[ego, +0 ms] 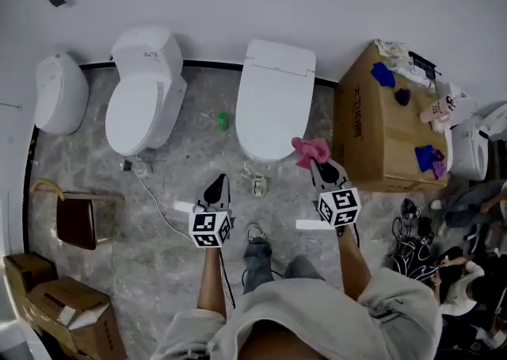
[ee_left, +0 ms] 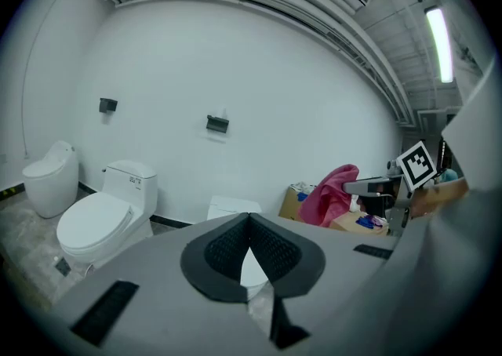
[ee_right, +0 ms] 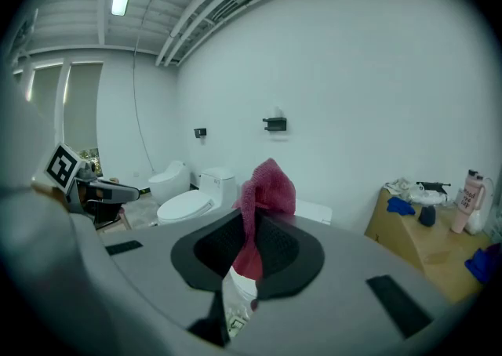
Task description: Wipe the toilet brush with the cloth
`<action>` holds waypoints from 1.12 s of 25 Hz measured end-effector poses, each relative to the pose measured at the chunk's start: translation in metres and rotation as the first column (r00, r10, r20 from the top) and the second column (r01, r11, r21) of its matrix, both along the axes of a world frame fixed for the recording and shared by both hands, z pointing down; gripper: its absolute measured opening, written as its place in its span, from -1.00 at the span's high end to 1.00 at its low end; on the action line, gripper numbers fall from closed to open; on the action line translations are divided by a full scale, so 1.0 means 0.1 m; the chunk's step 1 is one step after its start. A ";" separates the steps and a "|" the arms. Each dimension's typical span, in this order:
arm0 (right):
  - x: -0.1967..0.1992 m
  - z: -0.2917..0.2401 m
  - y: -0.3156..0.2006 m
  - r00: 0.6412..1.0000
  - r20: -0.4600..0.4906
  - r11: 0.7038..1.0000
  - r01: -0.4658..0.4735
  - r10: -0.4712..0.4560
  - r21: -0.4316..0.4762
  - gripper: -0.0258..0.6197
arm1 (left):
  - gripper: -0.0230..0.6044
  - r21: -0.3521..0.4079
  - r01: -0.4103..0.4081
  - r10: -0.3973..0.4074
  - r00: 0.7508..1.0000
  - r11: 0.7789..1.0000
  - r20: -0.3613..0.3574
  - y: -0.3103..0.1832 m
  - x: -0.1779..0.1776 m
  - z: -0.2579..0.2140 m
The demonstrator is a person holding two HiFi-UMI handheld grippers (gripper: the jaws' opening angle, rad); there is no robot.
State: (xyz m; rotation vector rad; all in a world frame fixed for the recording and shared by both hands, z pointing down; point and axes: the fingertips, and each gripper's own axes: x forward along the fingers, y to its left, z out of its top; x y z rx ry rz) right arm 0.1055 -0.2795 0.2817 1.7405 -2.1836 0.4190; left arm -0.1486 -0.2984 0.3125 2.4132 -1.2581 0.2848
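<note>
Right gripper (ee_right: 249,225) is clamping a pink cloth (ee_right: 267,186) between its jaws, with most of the fabric bunching up past the tips. Left gripper (ee_left: 249,219) is riding with its jaws pressed together at the tips and nothing between them.

Both are hovering over the grey marbled floor (ego: 182,224), pointing toward a white toilet (ego: 273,101) with its lid down. A cardboard box (ego: 366,124) is sitting just beside that toilet on the right.

No toilet brush is showing clearly. A small pale object (ego: 257,185) is standing on the floor near the toilet's base, between the two grippers, and it may be the brush in its holder, but it is too small to tell.

Wiping is not yet happening, so the step in hand is likely the approach. To do it well, the left gripper should be opening and taking the brush by its handle, holding it steady, while the right is bringing the loose fold of cloth, not the jaw tips, against it and keeping a firm pinch so the fabric is not slipping out.
</note>
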 end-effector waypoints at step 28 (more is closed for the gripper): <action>1.03 -1.41 -0.08 0.998 -0.012 0.967 -0.052 0.057 0.249 0.74 | 0.87 0.236 -0.036 0.028 0.999 0.971 0.035 -0.45 0.97 -1.57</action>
